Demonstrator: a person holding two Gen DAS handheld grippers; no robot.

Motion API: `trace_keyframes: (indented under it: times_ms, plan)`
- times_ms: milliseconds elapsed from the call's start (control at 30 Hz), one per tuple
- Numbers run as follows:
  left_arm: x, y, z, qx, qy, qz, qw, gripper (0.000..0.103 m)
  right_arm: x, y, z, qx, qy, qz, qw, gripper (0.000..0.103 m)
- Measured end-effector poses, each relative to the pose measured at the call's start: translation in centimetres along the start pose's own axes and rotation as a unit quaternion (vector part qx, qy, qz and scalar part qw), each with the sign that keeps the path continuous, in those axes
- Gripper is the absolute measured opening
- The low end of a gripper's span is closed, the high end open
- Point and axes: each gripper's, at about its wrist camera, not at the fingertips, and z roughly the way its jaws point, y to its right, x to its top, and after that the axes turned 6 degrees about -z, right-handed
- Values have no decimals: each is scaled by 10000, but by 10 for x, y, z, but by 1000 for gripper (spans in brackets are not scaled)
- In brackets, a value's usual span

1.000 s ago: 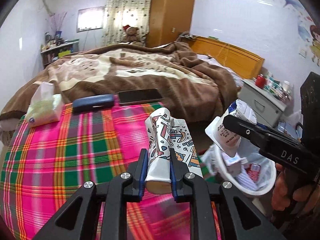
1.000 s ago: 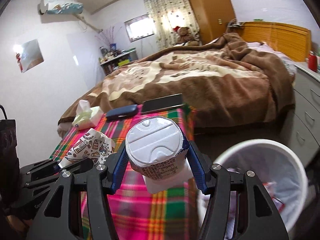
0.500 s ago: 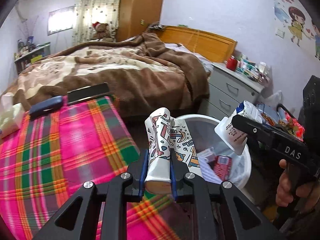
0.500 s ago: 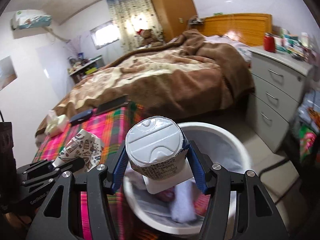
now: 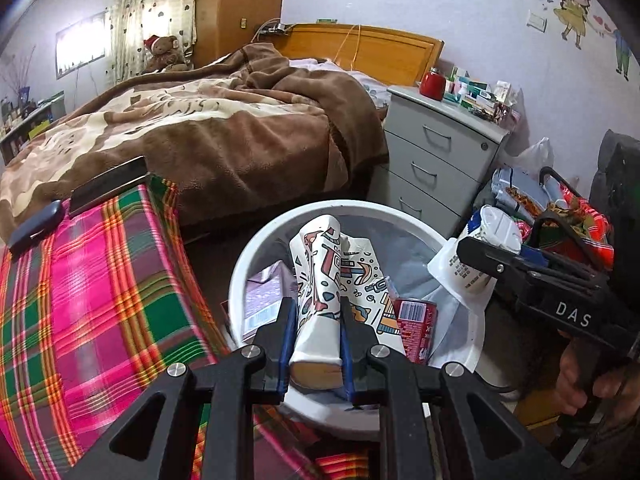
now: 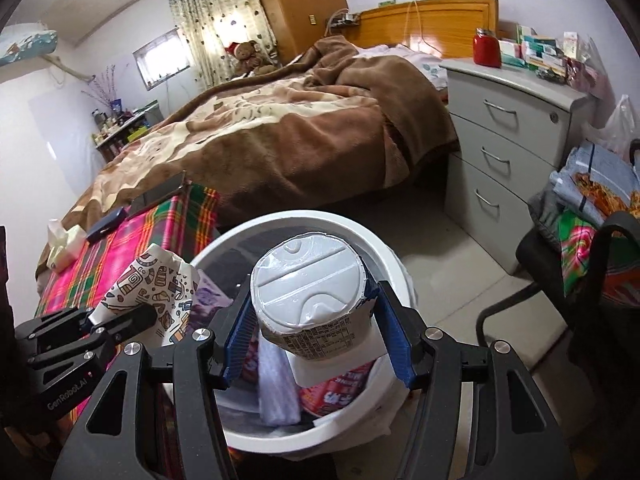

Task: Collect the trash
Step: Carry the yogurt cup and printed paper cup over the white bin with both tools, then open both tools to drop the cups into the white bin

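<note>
Trash bin (image 5: 256, 240), white and already holding a red can (image 5: 416, 328) and a purple packet (image 5: 260, 296), sat on the floor just beside the plaid-covered table (image 5: 100, 300) as we held two more pieces over it. Our left gripper (image 5: 316, 340) pinched a crumpled patterned paper cup (image 5: 328, 280) flat between its pads above the bin's near side. Our right gripper (image 6: 316, 340) clamped a sealed white yogurt cup (image 6: 312, 300) by its sides, over the bin's middle.

We judged the risks modest. The yogurt cup's flared body sat high in the jaws and could tip as they parted, bouncing off the bin's rim onto the floor. The flattened paper cup hung close to the rim nearest us and might catch there or fall on the table side. With both grippers crowded over the bin, one could knock the other.

Legible writing: "DAS" on the right gripper's body, "GenRobot.AI" on the left gripper's. Print on the yogurt cup and can was too small to read.
</note>
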Motion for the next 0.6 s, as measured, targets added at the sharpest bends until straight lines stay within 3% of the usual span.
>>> trace_keyframes:
  times_ms: [200,267,333,600]
  plan:
    - [2,4,11,32,-61,-83,9999,23,-3,1,9,71,-197,-41,9998,60]
    - [3,3,11,106,-48,-101,9999,43,-3,-1,10,35,-223,-99,9997,60]
    - [3,1,9,106,18,-121,9999,50,-4,-1,10,-5,-226,-113,9997,61]
    - [3,-8,-4,135,135,-243,9995,57,-3,-1,1,25,-53,-40,10000,68]
